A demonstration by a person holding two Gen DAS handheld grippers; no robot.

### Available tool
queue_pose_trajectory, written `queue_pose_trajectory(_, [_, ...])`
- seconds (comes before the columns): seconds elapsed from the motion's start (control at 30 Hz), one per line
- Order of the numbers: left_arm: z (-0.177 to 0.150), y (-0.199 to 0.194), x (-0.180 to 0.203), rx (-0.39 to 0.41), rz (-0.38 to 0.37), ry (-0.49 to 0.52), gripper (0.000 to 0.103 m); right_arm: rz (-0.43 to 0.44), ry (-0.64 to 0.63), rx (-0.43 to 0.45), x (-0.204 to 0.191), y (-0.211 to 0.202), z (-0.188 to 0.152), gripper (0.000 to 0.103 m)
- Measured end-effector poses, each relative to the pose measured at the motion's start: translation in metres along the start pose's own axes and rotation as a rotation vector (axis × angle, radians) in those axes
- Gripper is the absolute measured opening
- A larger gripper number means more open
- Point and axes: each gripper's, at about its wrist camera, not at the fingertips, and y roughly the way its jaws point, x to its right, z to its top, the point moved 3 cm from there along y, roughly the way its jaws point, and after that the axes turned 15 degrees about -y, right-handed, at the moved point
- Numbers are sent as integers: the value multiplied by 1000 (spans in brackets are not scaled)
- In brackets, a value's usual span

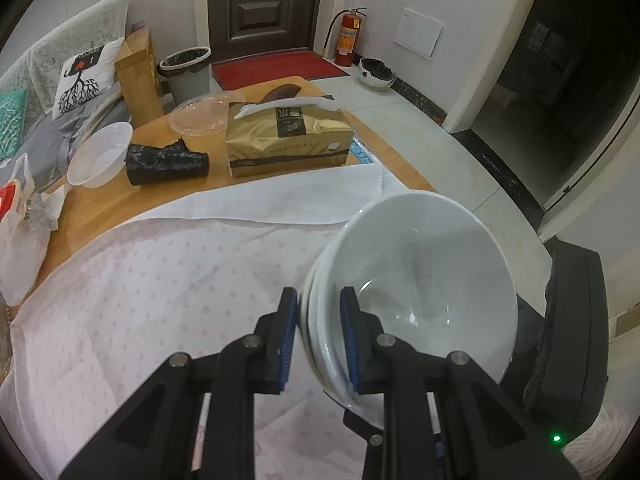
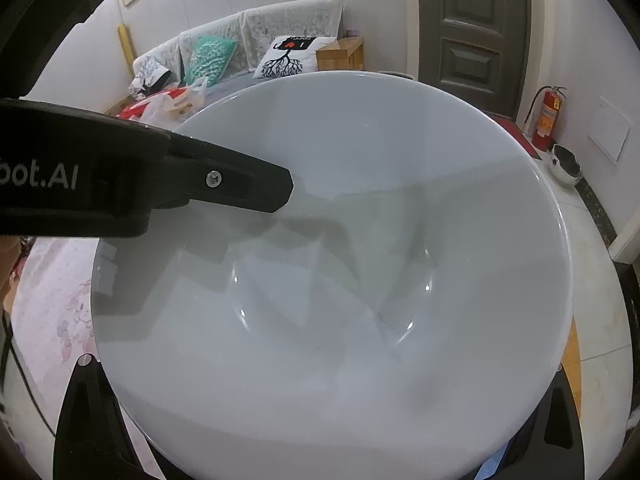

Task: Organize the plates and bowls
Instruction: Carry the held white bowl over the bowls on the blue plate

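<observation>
In the left wrist view my left gripper [image 1: 319, 340] is shut on the near rim of a stack of white bowls [image 1: 424, 280], one blue pad outside and one inside, and holds the stack tilted above the pink dotted tablecloth [image 1: 160, 292]. In the right wrist view the top white bowl [image 2: 340, 280] fills the frame, and the left gripper's finger [image 2: 224, 184] reaches over its rim from the left. My right gripper's fingers are hidden under and behind the bowl, so its grip cannot be seen. Its body shows as a black shape [image 1: 568, 320] right of the bowls.
On the wooden table [image 1: 100, 204] beyond the cloth stand a gold tissue pack [image 1: 288, 140], a black crumpled bag [image 1: 168, 162], a clear plastic bowl [image 1: 100, 154] and a clear lid [image 1: 204, 114]. Plastic bags [image 1: 20, 240] lie at the left edge. A sofa, bin, door and fire extinguisher are behind.
</observation>
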Motion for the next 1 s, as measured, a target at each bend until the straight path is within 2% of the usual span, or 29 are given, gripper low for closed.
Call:
queue_pose_trajectory(0.6, [-33,-34,41,27,-3,61,18,-28,26,22,-6,-50,-19,98])
queue_pose_trajectory(1.0, [-55,-40,71,20,-26,88,18,-59,45,17,-3,-78,-48,98])
